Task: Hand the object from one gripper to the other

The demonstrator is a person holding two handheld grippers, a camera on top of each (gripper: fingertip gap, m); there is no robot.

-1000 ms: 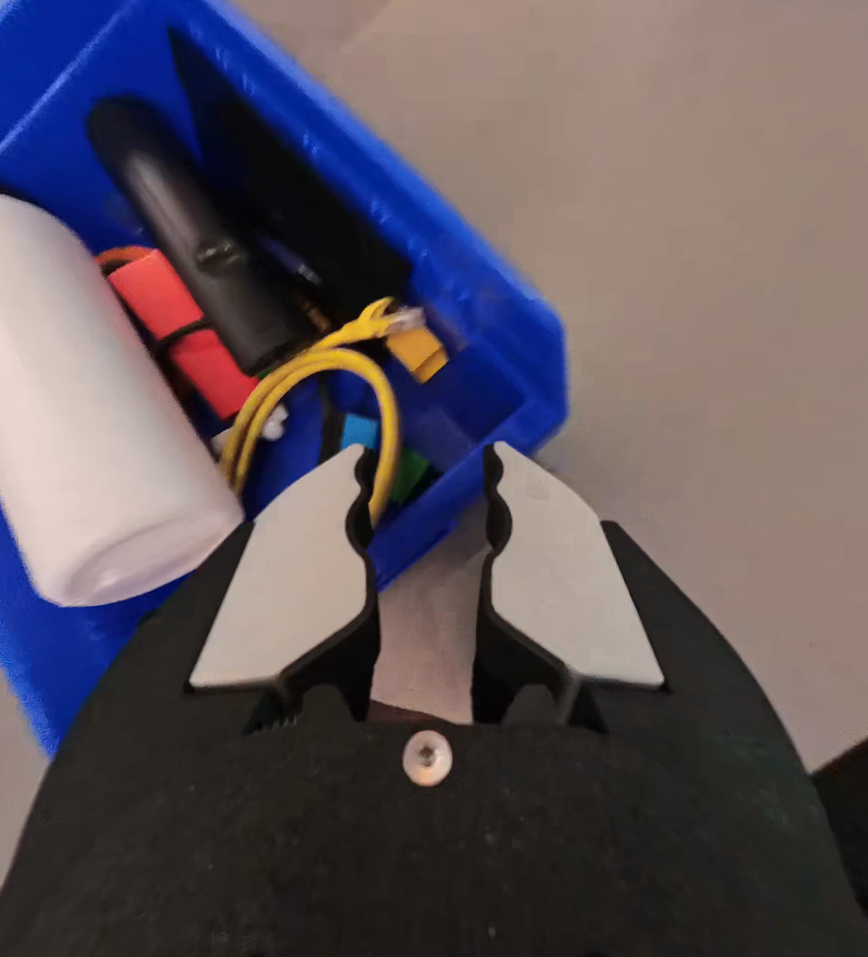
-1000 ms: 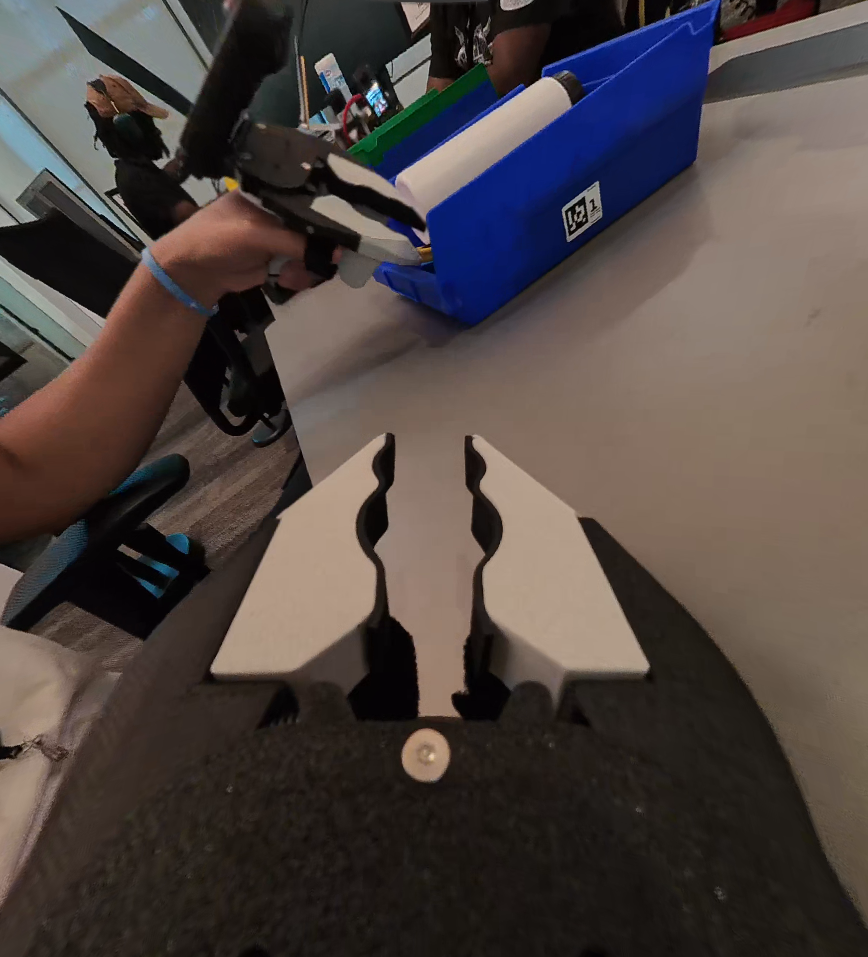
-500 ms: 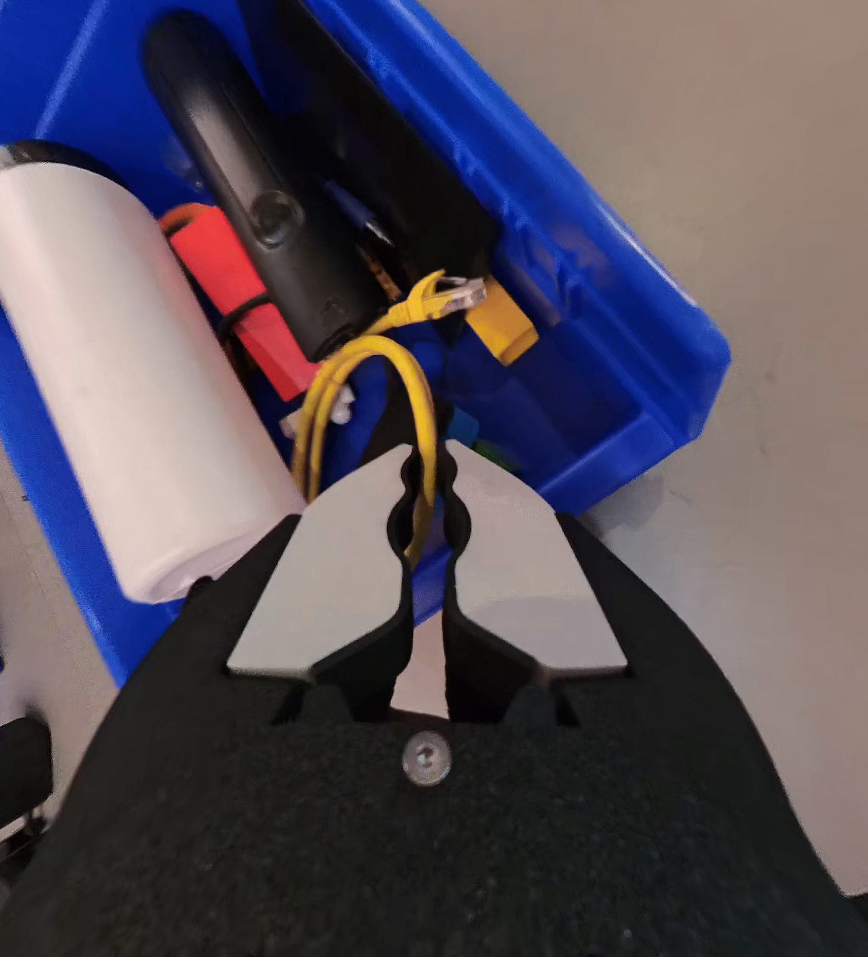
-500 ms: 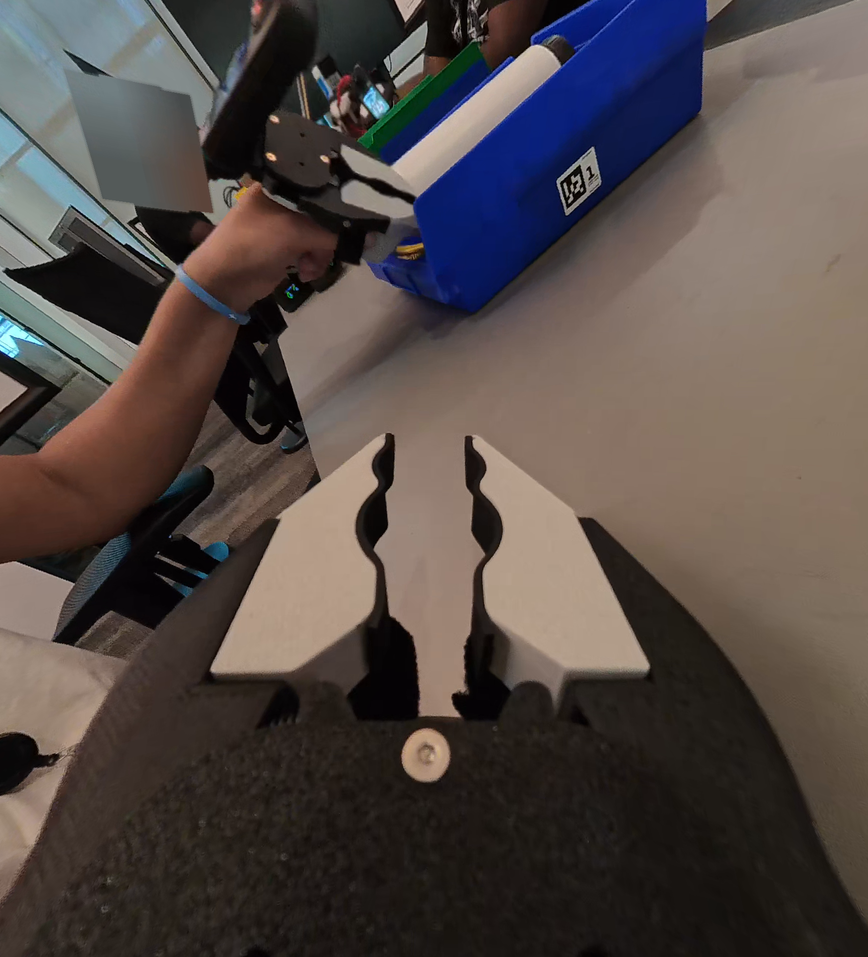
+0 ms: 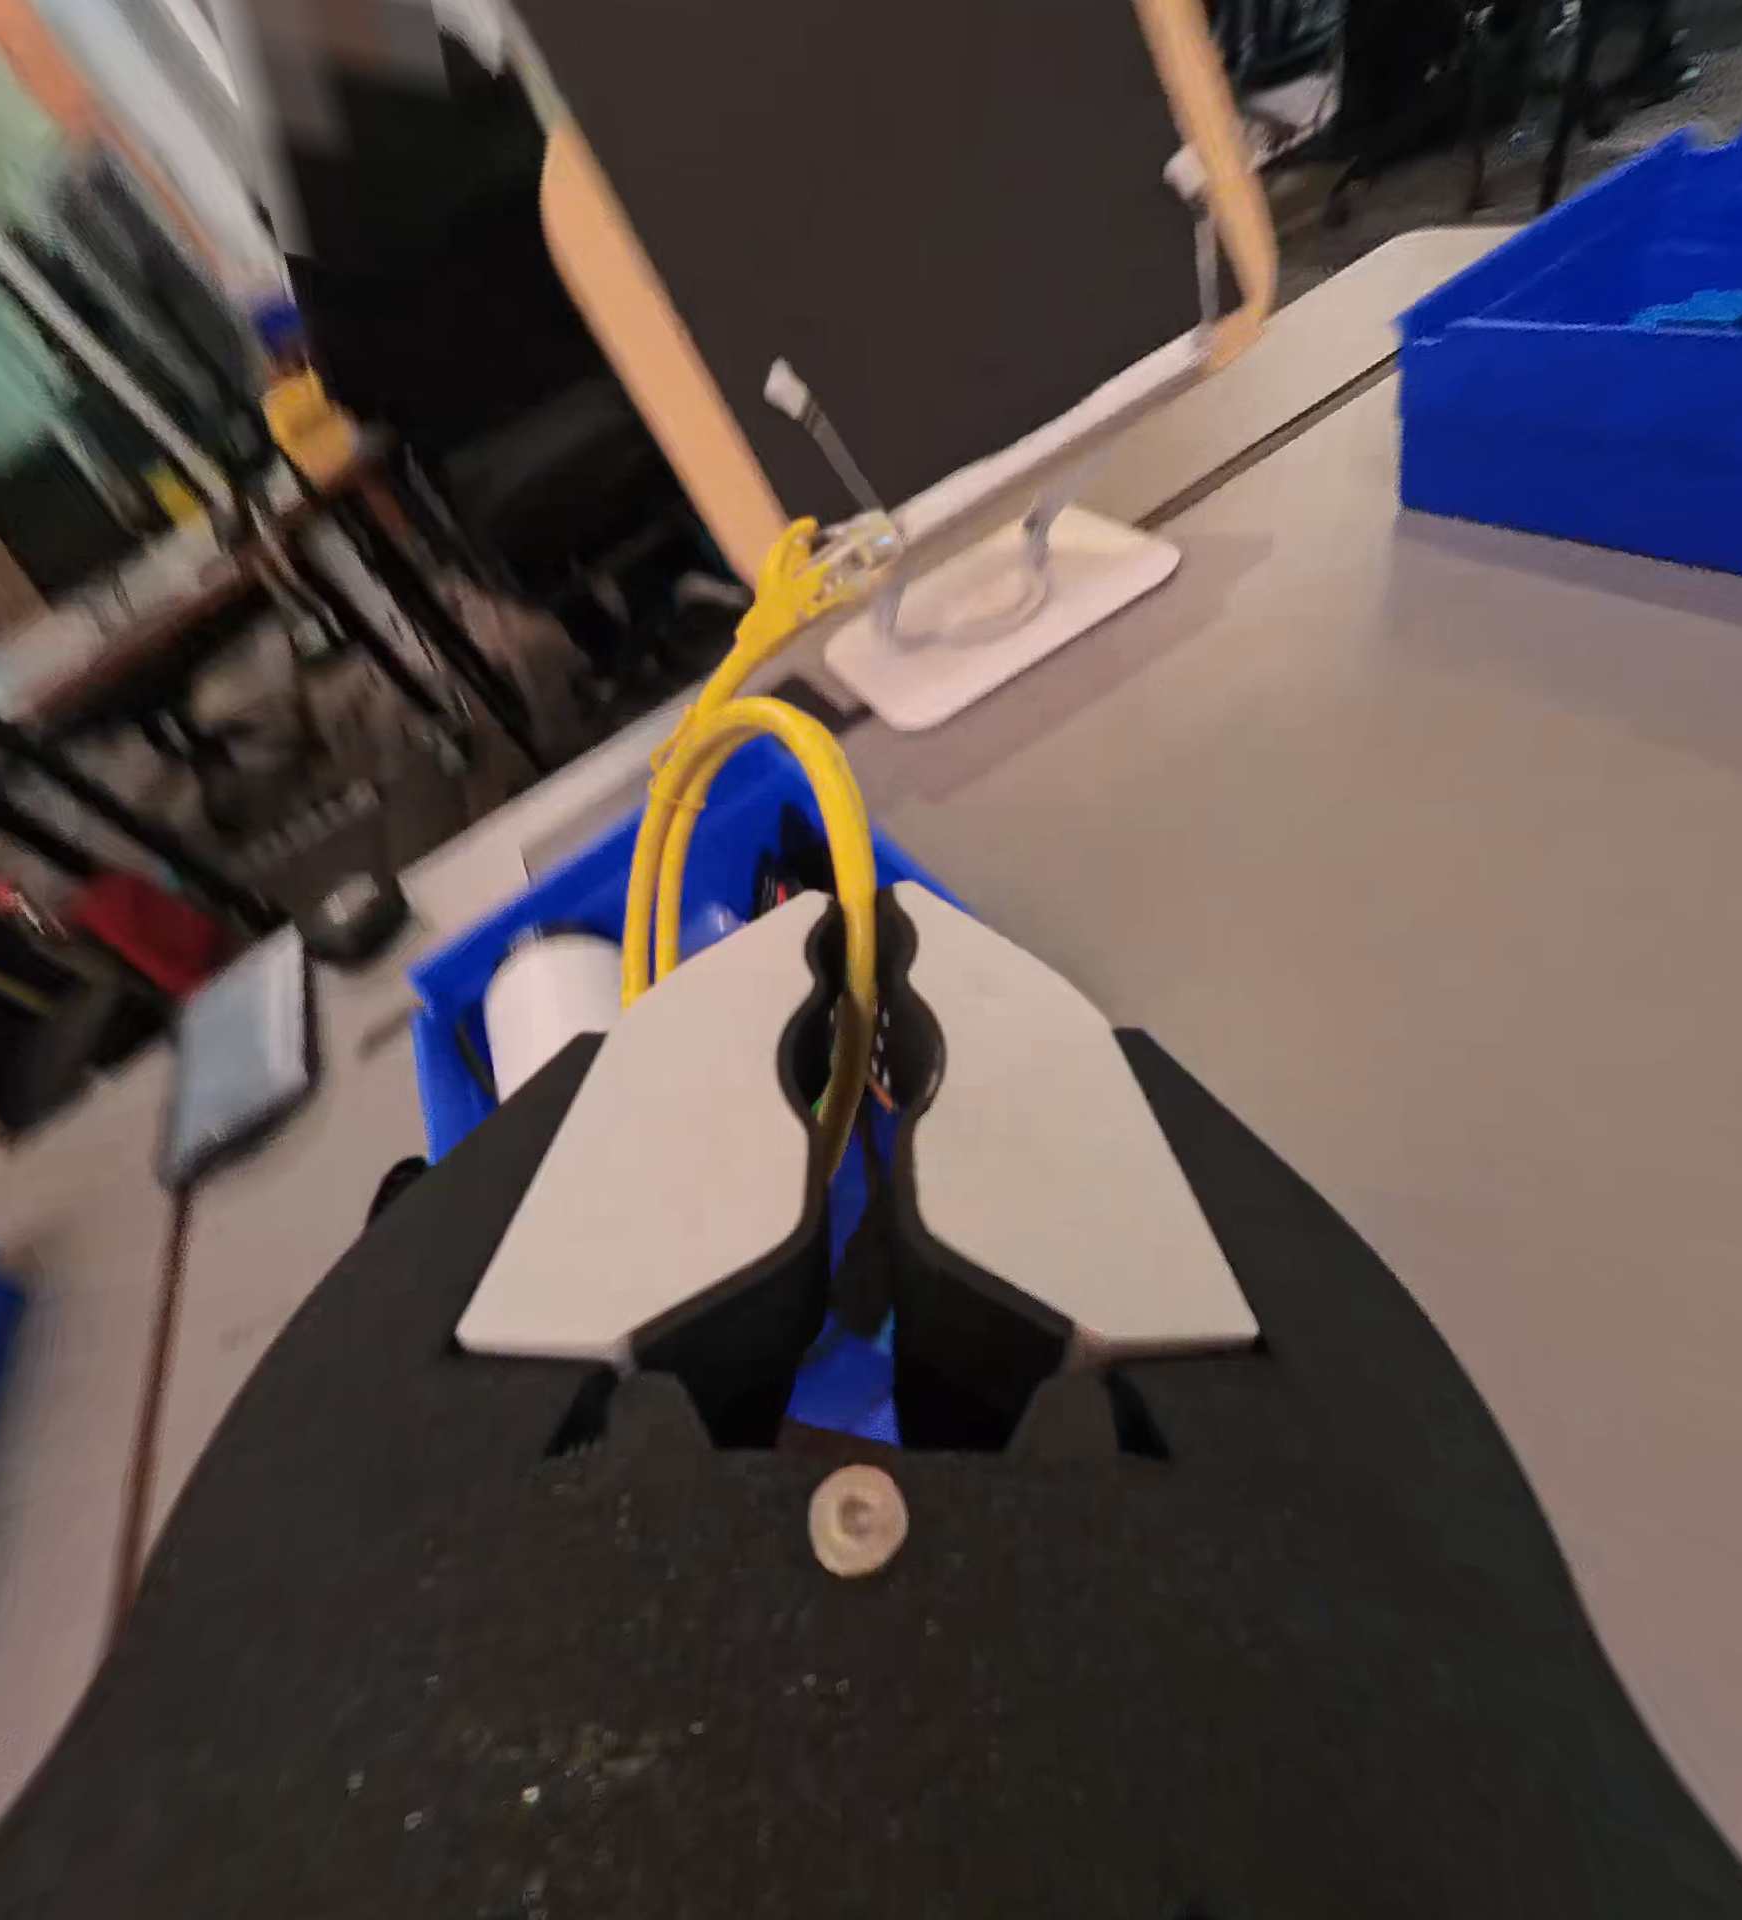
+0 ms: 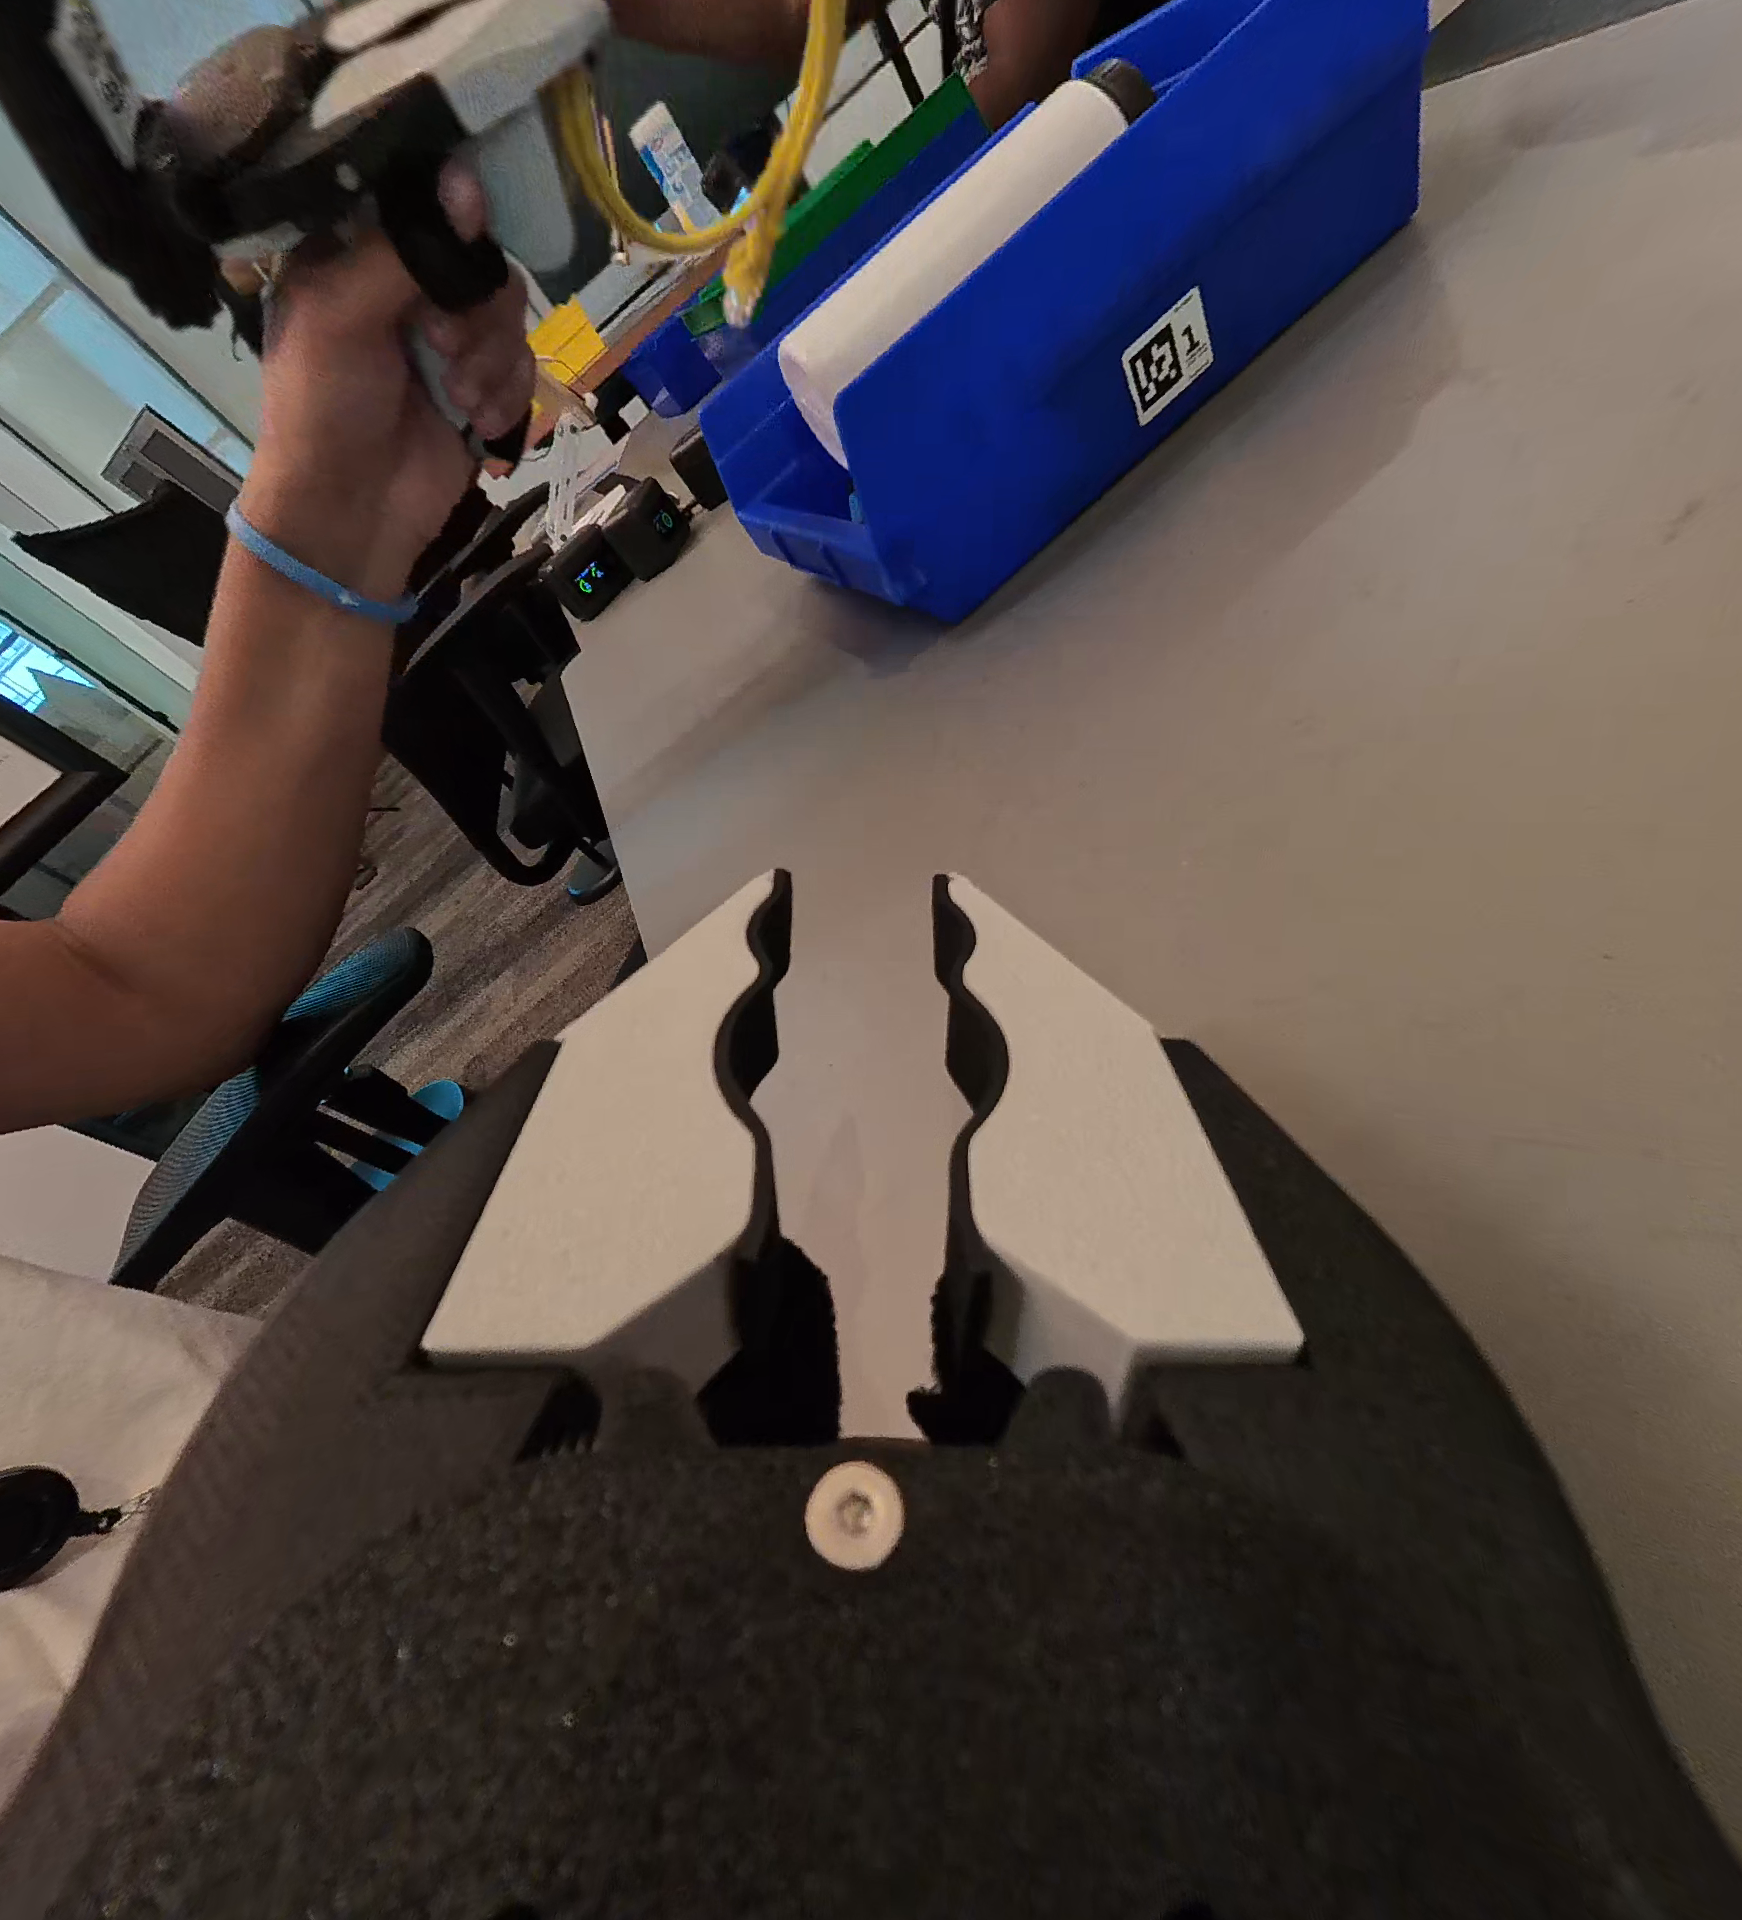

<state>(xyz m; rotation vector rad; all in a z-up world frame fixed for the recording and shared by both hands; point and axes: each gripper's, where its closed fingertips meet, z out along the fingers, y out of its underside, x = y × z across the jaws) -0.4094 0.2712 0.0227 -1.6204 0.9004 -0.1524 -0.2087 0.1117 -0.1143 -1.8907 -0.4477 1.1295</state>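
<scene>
My left gripper [image 5: 854,935] is clamped on one strand of the coiled yellow network cable [image 5: 742,790], and the coil is lifted clear above the blue bin [image 6: 1106,343], its clear plug [image 5: 851,545] sticking up past my fingertips. From the right wrist view the cable [image 6: 784,156] dangles from that gripper, up and to the left of the bin, with the hand [image 6: 379,416] gripping the handle below it. A white cylinder [image 6: 950,239] lies in the bin. My right gripper [image 6: 859,894] sits low over the grey table [image 6: 1366,831], well apart from the bin, its jaws apart with nothing between them.

I judge the pickup done and the transfer not yet begun. Next I need to bring the two grippers together, steer the open right jaws around a free loop of cable away from the left fingertips, close, and only then release the left. The thin, floppy loop may swing, so I should approach slowly.
</scene>
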